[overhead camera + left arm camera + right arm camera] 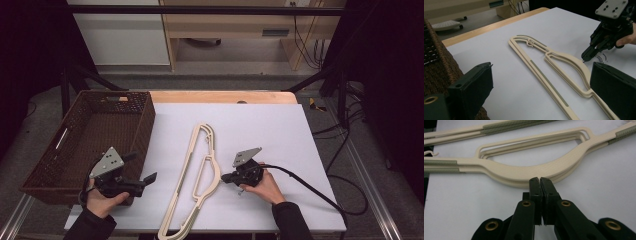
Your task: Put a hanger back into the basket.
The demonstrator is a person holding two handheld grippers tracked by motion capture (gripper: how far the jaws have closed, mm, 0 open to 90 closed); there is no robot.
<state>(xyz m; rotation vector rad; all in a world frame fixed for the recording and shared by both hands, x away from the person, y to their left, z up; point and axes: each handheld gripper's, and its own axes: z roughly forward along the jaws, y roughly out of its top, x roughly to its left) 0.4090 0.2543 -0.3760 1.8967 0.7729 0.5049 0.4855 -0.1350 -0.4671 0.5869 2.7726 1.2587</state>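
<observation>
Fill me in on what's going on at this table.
A person holds a two-jaw gripper in each hand over a white sheet. Cream hangers lie stacked flat on it. The right gripper, jaws shut, has its tips against the curved edge of the hangers without gripping them. The left gripper hangs open beside a brown wicker basket, which looks empty.

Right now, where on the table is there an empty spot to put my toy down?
The biggest bare patch of the white sheet lies right of the cream hangers, beyond the right hand-held gripper. The brown basket looks empty inside. A narrower strip runs between basket and hangers, but the left hand-held gripper is there. The front middle is crowded.
</observation>
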